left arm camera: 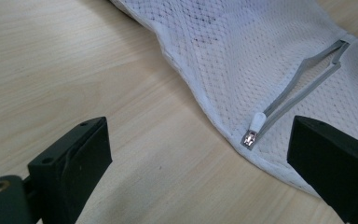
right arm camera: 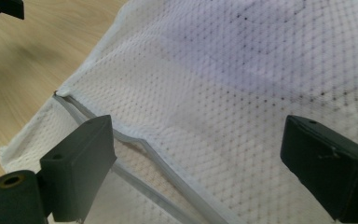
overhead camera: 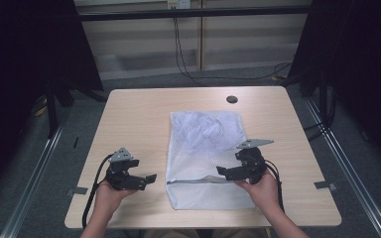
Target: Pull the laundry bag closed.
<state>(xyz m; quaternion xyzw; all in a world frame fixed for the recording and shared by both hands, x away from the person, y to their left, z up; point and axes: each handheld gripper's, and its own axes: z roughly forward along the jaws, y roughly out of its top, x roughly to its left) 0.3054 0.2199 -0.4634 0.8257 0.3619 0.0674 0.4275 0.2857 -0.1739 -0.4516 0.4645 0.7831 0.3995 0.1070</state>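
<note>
So there's a white mesh laundry bag [overhead camera: 206, 153] lying flat near the middle of the light wood bench [overhead camera: 139, 114], long side running away from the person, with something pale bunched up inside its far half. A grey zipper [overhead camera: 198, 181] runs across the bag close to the near end, and it's partly unzipped; in the left gripper view you can see the gap between the two sides, with the little white zipper pull [left arm camera: 256, 123] sitting at the bag's left edge.

The left tongs [overhead camera: 149, 179] are released, jaws spread wide, just beside the bag's left edge and pointing at that pull, not touching anything. The right tongs [overhead camera: 222, 172] are released too, hovering over the bag right by the zipper line, with the jaws straddling mesh and holding nothing. Each is held in one of the person's hands near the front edge of the bench.
</note>
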